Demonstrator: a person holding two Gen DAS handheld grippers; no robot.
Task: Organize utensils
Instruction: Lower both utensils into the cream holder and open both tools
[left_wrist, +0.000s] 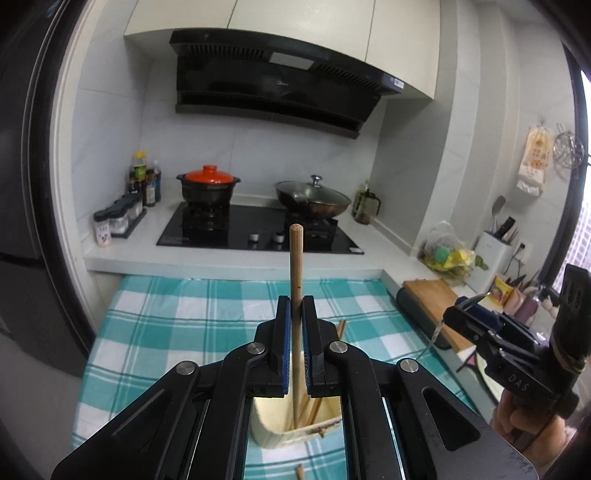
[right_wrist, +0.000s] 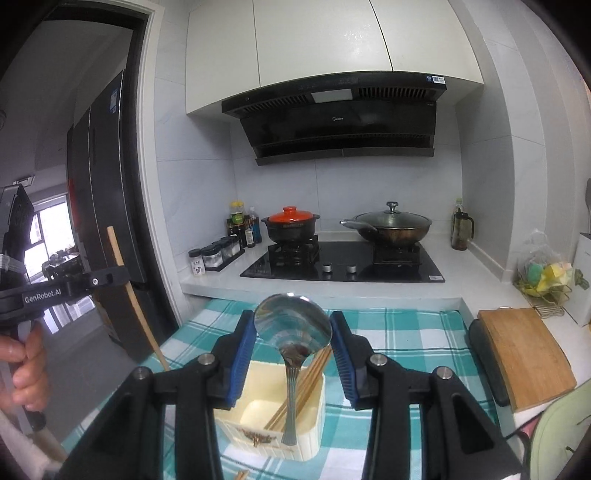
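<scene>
My left gripper (left_wrist: 295, 306) is shut on a wooden stick-handled utensil (left_wrist: 295, 266), held upright with its lower end inside the cream utensil box (left_wrist: 295, 428). It also shows at the left of the right wrist view (right_wrist: 122, 280). My right gripper (right_wrist: 293, 332) is open, its jaws wide apart on either side of a metal spoon (right_wrist: 291, 325). The spoon stands in the cream box (right_wrist: 273, 424), bowl up, beside several wooden chopsticks (right_wrist: 303, 391). The right gripper also shows in the left wrist view (left_wrist: 480, 325).
The box stands on a teal checked cloth (left_wrist: 177, 317). A loose chopstick (right_wrist: 242, 474) lies in front of the box. A wooden cutting board (right_wrist: 524, 354) is at the right. The stove (right_wrist: 343, 262) with a red-lidded pot and a wok is behind. A dark fridge (right_wrist: 107, 206) is at the left.
</scene>
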